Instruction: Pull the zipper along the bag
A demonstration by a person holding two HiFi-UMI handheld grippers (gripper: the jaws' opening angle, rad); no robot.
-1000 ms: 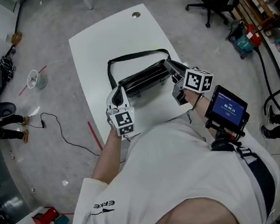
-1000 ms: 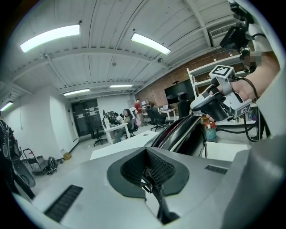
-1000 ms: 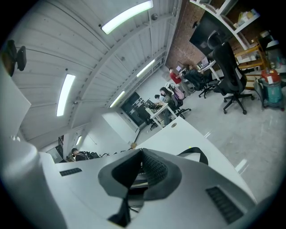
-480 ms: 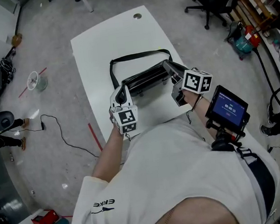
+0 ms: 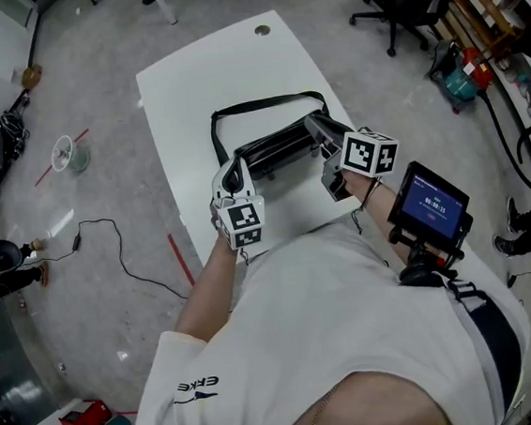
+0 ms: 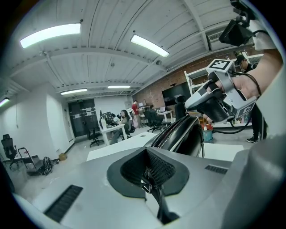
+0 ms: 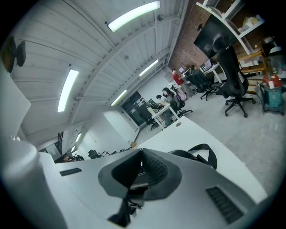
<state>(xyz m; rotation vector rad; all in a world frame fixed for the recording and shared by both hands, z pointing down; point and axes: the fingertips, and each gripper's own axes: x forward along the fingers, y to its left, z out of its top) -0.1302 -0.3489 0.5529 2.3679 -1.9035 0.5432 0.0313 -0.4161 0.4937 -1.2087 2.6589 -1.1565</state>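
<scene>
Left tool [image 6: 149,175] pinched on pull [image 6: 145,185] | right tool [image 7: 137,173] clamped on bag [image 5: 273,152] end | zip seemingly open (whole run judged left)

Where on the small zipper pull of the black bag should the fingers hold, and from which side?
Pinch the flat tab of the small metal zipper pull from the black bag's left end, fingers either side: the zipper track runs straight away from there.

Person wears white T-shirt [image 5: 336,341]; left tool [image 5: 232,171], right tool [image 5: 315,128] carry marker cubes [image 5: 242,226].
</scene>
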